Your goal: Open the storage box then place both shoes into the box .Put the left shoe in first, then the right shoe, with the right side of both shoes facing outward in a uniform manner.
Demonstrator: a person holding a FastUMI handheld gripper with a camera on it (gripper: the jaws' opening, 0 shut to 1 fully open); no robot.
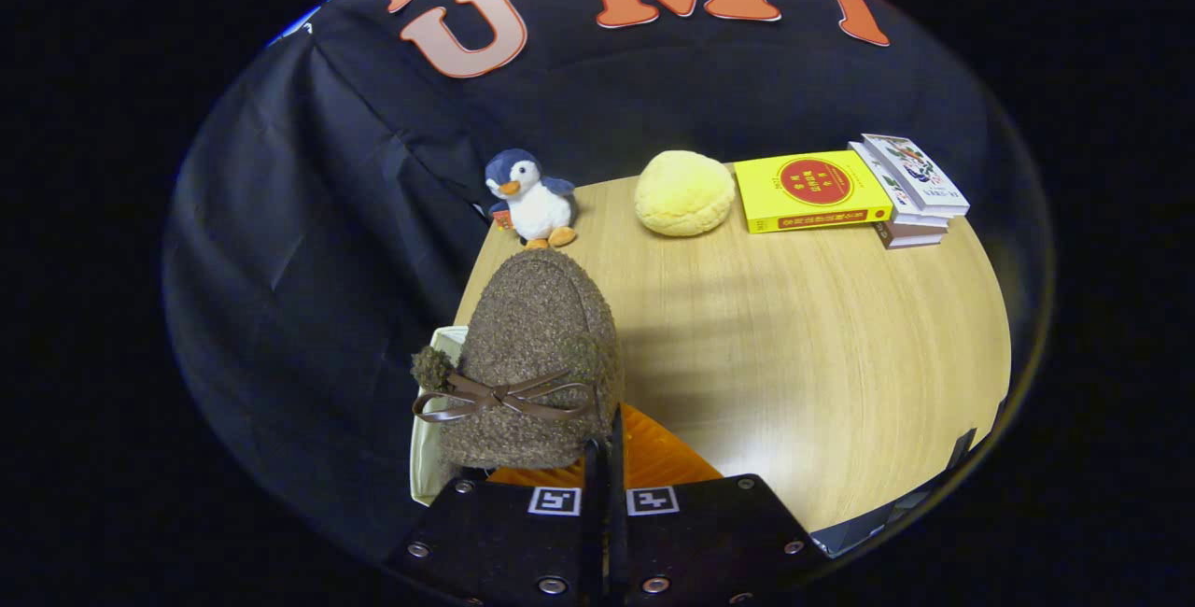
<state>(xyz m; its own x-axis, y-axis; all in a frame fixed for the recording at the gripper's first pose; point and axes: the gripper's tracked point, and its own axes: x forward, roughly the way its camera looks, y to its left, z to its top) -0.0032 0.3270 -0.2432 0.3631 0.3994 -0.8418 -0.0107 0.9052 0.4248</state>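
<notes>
A brown fuzzy shoe [541,345] with a thin brown bow hangs just ahead of my fingers, toe pointing away toward the penguin. My gripper [605,458] is shut on its rear rim, the two fingers nearly pressed together. Whether it is the left or right shoe I cannot tell. Under the shoe lies the storage box: a cream rim [425,439] shows to the left of the shoe. An orange ribbed panel [665,458] shows right of the fingers. The shoe hides the box's inside.
The box sits at the near left corner of a wooden table [794,336]. Along the far edge stand a plush penguin [530,199], a yellow round plush [684,193], a yellow book [810,190] and a small stack of books [910,189].
</notes>
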